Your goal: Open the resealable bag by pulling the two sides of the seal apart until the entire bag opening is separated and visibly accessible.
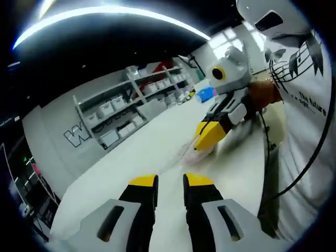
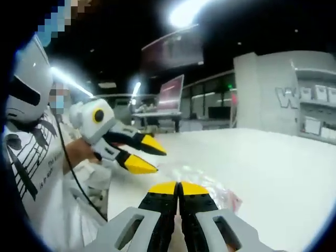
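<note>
left gripper: nearest the lens in the left gripper view, rising from the bottom edge; yellow-tipped black jaws parted by a narrow gap, nothing between them; seen too in the right gripper view, held up at the left in a hand, jaws spread in a shallow v, tips pointing right and slightly down, empty.
right gripper: nearest the lens in the right gripper view; jaws pressed together with no visible gap, tips over the near edge of the bag; whether any film is pinched between them cannot be told; seen too in the left gripper view, reaching in from the right, angled down toward the table, yellow tip low at the bag.
resealable bag: clear, crumpled plastic lying flat on the table, just past and to the right of the right gripper's tips, a pinkish patch at its right end; below and right of the left gripper's tips, apart from them; in the left gripper view a faint clear film between the two grippers; seal state unclear.
table: white, broad, bearing the bag.
person: white printed shirt, close behind the grippers.
shelves: grey racks with white boxes beyond the table.
</note>
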`<act>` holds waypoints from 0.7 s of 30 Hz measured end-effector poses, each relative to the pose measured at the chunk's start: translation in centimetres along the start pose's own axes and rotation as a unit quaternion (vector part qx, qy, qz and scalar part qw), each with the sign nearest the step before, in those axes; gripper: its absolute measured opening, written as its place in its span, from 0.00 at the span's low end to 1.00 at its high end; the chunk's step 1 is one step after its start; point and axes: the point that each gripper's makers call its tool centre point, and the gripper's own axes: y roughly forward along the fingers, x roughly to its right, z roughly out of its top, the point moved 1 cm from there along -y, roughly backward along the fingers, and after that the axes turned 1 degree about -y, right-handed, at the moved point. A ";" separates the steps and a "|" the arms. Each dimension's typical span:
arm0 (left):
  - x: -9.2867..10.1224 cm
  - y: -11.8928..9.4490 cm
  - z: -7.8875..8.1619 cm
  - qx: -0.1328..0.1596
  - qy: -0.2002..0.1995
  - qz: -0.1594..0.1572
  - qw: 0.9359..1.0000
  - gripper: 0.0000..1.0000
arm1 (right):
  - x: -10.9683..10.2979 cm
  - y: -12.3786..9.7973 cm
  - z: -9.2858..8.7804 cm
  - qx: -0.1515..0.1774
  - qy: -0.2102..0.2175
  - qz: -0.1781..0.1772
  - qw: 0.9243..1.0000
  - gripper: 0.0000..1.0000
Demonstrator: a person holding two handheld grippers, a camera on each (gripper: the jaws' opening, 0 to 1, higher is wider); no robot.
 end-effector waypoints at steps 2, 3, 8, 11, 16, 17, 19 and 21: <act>0.1 0.1 -0.1 -0.006 0.017 0.000 1.000 0.16 | 0.1 0.0 0.1 0.001 0.007 0.000 1.000 0.00; 0.1 0.2 -0.3 -0.012 0.027 0.000 1.000 0.16 | 0.1 0.0 0.1 0.002 0.008 -0.001 1.000 0.00; 0.5 0.4 -0.5 -0.019 0.049 -0.007 0.999 0.14 | 0.0 0.0 0.1 0.005 0.021 0.000 1.000 0.00; 0.6 0.6 -0.3 -0.018 0.083 -0.006 0.996 0.11 | 0.0 0.0 0.1 0.004 0.023 -0.001 1.000 0.00; 0.4 0.6 0.2 -0.016 0.142 0.004 0.990 0.07 | 0.2 0.0 0.1 0.005 0.030 -0.004 1.000 0.00; 0.4 0.6 0.3 -0.014 0.152 0.007 0.988 0.06 | 0.2 0.0 0.1 0.005 0.030 -0.004 1.000 0.00; 0.4 0.5 0.6 -0.009 0.168 0.008 0.986 0.05 | 0.2 0.0 0.1 0.005 0.030 -0.003 1.000 0.00; 0.4 0.5 0.9 -0.004 0.182 0.008 0.983 0.05 | 0.1 0.0 0.1 0.005 0.031 -0.003 1.000 0.00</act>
